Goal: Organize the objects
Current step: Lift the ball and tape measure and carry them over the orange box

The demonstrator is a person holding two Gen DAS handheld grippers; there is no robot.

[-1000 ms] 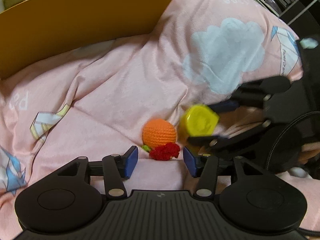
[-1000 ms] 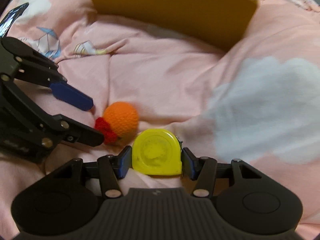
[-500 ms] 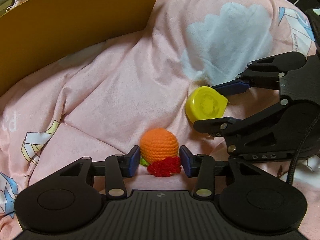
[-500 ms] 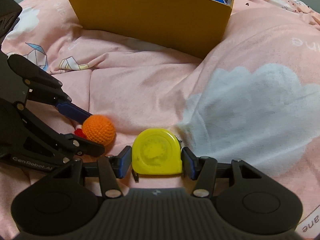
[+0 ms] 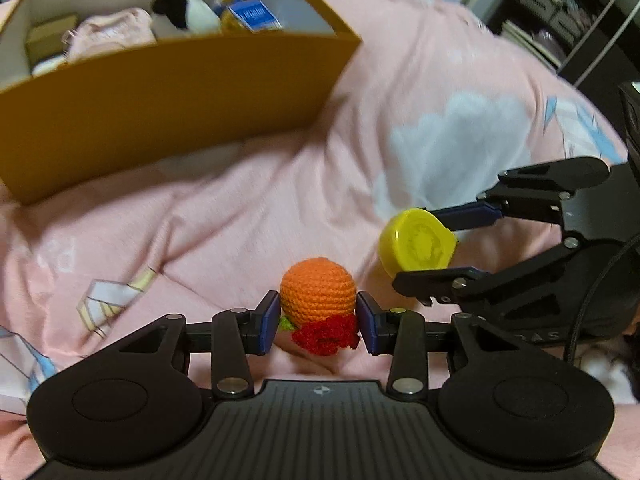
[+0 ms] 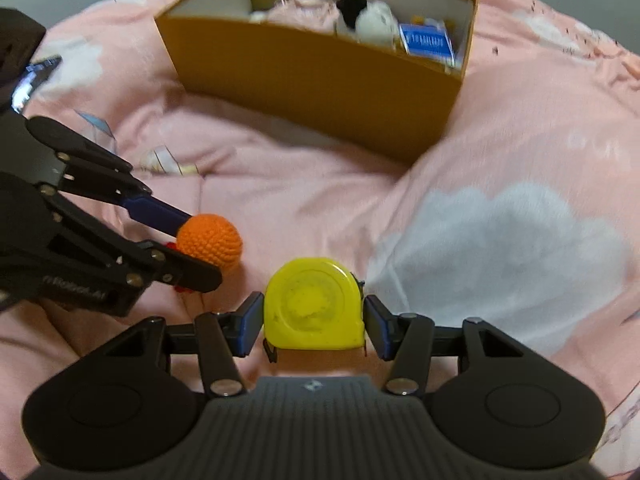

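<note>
My left gripper is shut on an orange crocheted ball with a red crocheted frill and holds it above the pink bedding. It also shows in the right wrist view. My right gripper is shut on a yellow tape measure, which also shows in the left wrist view. An open yellow-brown box stands ahead on the bed and also shows in the right wrist view.
The box holds a black-and-white plush, a blue packet, a pink cloth and small cartons. The pink quilt with cloud prints is rumpled. Dark shelves stand at the far right.
The left gripper closed on the orange ball and lifted it. Both grippers rose with their objects, so the inside of the box came into view.
</note>
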